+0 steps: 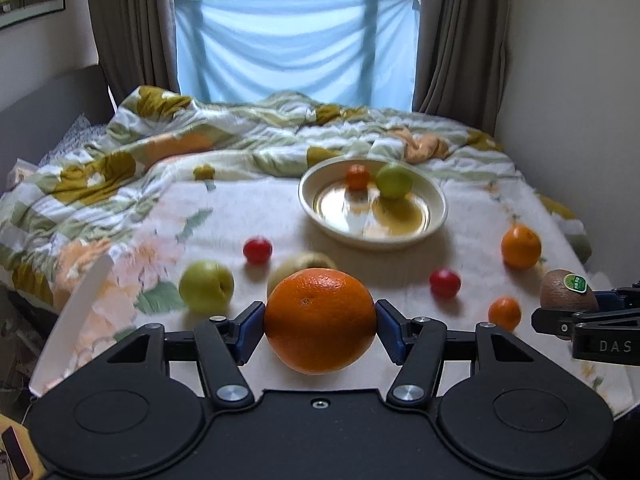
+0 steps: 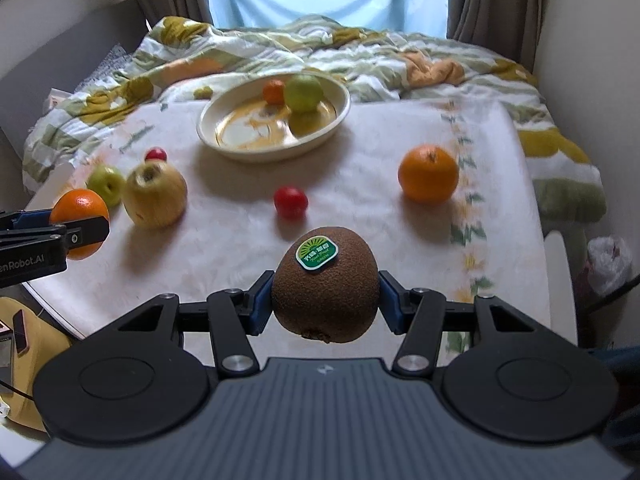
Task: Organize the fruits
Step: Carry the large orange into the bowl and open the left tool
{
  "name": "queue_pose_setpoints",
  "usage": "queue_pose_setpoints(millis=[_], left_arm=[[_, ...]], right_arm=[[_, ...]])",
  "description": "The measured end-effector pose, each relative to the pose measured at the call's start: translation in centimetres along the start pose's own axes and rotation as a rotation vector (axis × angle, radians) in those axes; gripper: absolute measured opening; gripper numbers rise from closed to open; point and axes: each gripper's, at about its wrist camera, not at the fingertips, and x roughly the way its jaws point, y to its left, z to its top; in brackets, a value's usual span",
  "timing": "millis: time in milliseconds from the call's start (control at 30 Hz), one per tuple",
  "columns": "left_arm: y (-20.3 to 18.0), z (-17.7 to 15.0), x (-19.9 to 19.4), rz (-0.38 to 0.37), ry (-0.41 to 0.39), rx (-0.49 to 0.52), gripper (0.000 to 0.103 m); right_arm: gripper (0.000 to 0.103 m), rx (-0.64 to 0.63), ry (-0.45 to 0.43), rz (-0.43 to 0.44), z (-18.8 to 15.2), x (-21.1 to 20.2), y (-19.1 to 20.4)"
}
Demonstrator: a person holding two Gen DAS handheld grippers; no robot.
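My left gripper is shut on a large orange and holds it above the near edge of the bed; the orange also shows in the right wrist view. My right gripper is shut on a brown kiwi with a green sticker, also seen in the left wrist view. A cream plate farther back holds a small orange and a green apple. Loose on the blanket: a green apple, a yellow apple, two red fruits, an orange and a small orange.
A crumpled floral quilt covers the back and left of the bed. Walls stand close on the right. A white board leans at the left bed edge. A phone lies on a yellow surface below left.
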Motion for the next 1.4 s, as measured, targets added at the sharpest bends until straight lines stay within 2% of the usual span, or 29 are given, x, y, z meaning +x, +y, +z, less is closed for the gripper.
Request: queue_pose_setpoints(millis=[267,567,967,1400], left_arm=[[0.9,4.8,0.2,-0.020,-0.066,-0.003,0.064],[2.1,9.8,3.7,-0.071,-0.083,0.040,0.064],[3.4,14.5,12.5,-0.138,0.011,0.093,0.064],[1.8,14.6,20.8,-0.201,0.095,0.263,0.064]], right_arm=[[0.069,-0.033,-0.055,-0.002,4.2,-0.9,0.5],[0.069,-0.028,-0.095,-0.013,9.6,0.6,1.9],[0.069,0.034,-0.085,-0.050,15.0,6.5,2.8],[0.069,0.085,-0.044,-0.123,17.6,12.0,1.4]])
